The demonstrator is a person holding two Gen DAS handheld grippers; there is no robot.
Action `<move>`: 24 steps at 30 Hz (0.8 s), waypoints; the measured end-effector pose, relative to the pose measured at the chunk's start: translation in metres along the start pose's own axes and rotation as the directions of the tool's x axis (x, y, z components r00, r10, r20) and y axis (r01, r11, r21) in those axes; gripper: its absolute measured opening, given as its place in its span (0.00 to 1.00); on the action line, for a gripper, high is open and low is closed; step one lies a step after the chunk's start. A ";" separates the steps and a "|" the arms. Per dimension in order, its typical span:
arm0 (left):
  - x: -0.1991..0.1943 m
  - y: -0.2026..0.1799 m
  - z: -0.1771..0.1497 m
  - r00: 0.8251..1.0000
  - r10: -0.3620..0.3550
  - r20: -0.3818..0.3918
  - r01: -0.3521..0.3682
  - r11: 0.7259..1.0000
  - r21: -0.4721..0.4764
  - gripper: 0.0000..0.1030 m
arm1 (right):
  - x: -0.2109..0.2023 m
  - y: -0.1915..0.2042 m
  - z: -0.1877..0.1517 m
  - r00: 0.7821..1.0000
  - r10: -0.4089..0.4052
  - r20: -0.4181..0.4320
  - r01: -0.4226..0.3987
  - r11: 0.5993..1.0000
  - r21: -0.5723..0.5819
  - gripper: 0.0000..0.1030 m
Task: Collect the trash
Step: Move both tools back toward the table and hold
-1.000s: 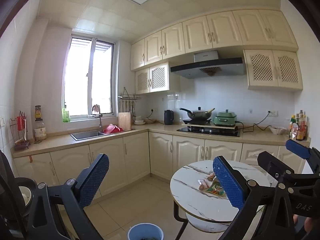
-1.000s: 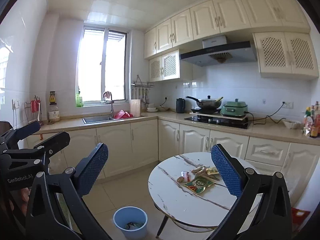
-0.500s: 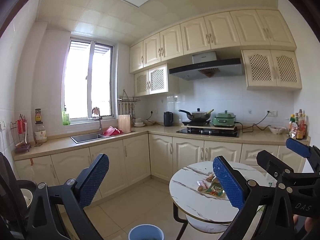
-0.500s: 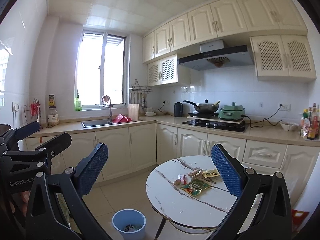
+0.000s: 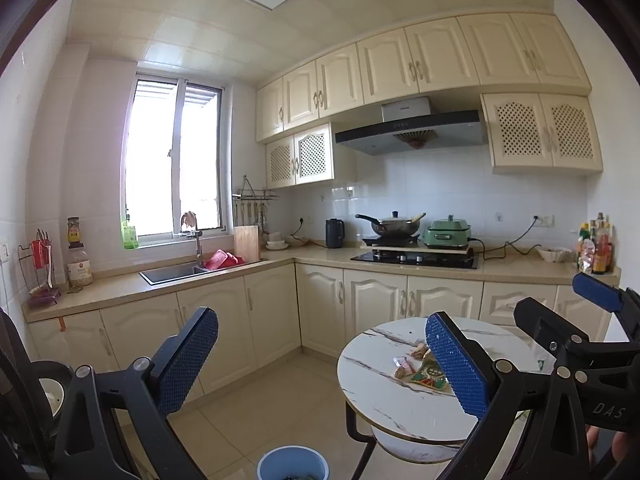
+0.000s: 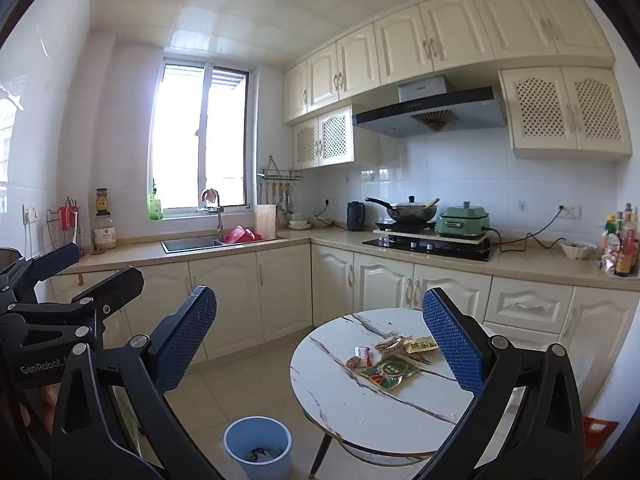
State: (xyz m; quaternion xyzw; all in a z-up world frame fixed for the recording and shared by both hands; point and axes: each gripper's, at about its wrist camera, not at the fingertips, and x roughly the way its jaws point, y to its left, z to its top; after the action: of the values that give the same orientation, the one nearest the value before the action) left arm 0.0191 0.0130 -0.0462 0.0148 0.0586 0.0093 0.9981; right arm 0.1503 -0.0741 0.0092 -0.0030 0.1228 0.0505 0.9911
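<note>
Several snack wrappers lie on a round white marble table [image 6: 360, 400] [image 5: 372, 384]: a green and red packet [image 6: 390, 370] [image 5: 428, 374], a yellow packet [image 6: 420, 346], and small pink and brown wrappers [image 6: 360, 356] [image 5: 402, 366]. A blue trash bin [image 6: 258, 446] [image 5: 292, 464] stands on the floor left of the table, with some trash inside. My left gripper [image 5: 320, 360] is open and empty, well short of the table. My right gripper [image 6: 320, 340] is also open and empty, held above the floor before the table.
Cream kitchen cabinets [image 6: 240, 292] run along the back with a sink [image 6: 192, 244], a stove [image 6: 428, 246] with a pan, a green pot [image 6: 462, 222] and bottles [image 6: 622, 248]. Tiled floor [image 6: 240, 384] lies between me and the table.
Both views have moved slightly closer to the table and tilted a little; the table and bin sit a bit lower and nearer. Both grippers stay open and empty.
</note>
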 end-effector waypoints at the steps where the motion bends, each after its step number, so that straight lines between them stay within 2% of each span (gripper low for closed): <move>1: 0.003 0.000 0.001 1.000 -0.004 -0.002 0.004 1.000 0.001 0.99 | 0.001 0.000 -0.001 1.000 -0.002 -0.002 0.002 1.000 0.001 1.00; 7: 0.041 -0.007 -0.005 0.998 -0.020 -0.067 0.021 1.000 0.010 0.99 | 0.017 -0.017 -0.013 0.999 -0.026 -0.043 0.027 0.999 0.018 1.00; 13: 0.109 -0.022 -0.015 0.979 -0.057 -0.194 0.059 0.998 0.008 0.99 | 0.051 -0.056 -0.043 0.987 -0.084 -0.138 0.092 0.994 0.051 1.00; 16: 0.151 -0.031 -0.021 0.959 -0.077 -0.272 0.081 0.997 0.003 0.99 | 0.072 -0.081 -0.063 0.974 -0.112 -0.197 0.129 0.989 0.076 1.00; 19: 0.199 -0.038 -0.030 0.927 -0.110 -0.359 0.113 0.994 -0.014 0.99 | 0.097 -0.109 -0.083 0.956 -0.129 -0.264 0.161 0.982 0.103 1.00; 24: 0.279 -0.052 -0.035 0.877 -0.112 -0.467 0.120 0.993 -0.013 0.99 | 0.140 -0.152 -0.116 0.915 -0.151 -0.375 0.212 0.969 0.127 1.00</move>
State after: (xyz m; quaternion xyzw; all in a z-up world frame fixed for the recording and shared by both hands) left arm 0.2932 -0.0325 -0.1154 0.0165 0.2977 -0.0476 0.9533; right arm 0.2726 -0.2136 -0.1381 0.0583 0.3065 -0.0538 0.9486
